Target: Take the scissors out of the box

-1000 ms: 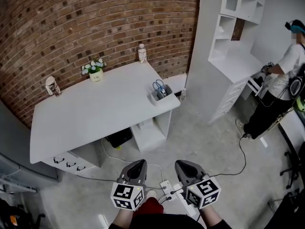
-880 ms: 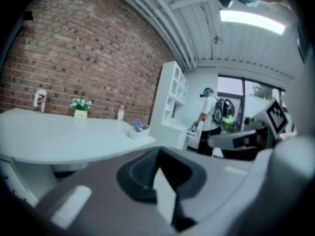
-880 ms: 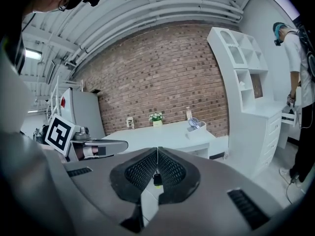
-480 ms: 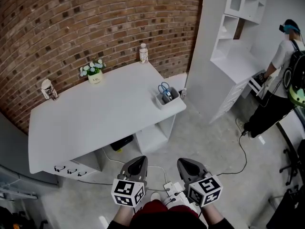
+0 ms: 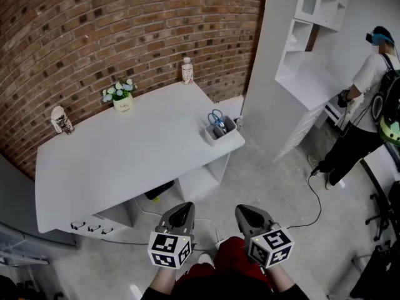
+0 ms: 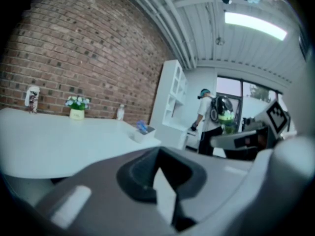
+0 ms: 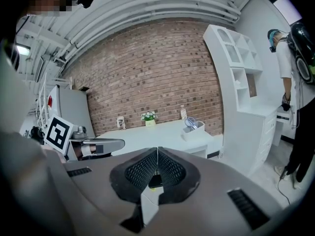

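Observation:
Blue-handled scissors [image 5: 216, 118] stand upright in a small white box [image 5: 220, 132] at the right front corner of a white desk [image 5: 125, 149]. The box also shows in the left gripper view [image 6: 143, 132] and in the right gripper view [image 7: 192, 130], with the scissors [image 7: 190, 122] poking out of it. My left gripper [image 5: 180, 214] and right gripper [image 5: 247, 214] hang side by side low over the floor, well short of the desk. Both are shut, with their pads together and nothing between them.
On the desk stand a flower pot [image 5: 122, 99], a white bottle [image 5: 187, 70] and a small figure [image 5: 60, 120]. A tall white shelf unit [image 5: 294, 61] stands to the right. A person [image 5: 369, 105] stands beside it. A cable [image 5: 315, 195] lies on the floor.
The desk and box have drifted slightly in the head view as I shifted. Both grippers stay shut and side by side. The person at the right moved a little.

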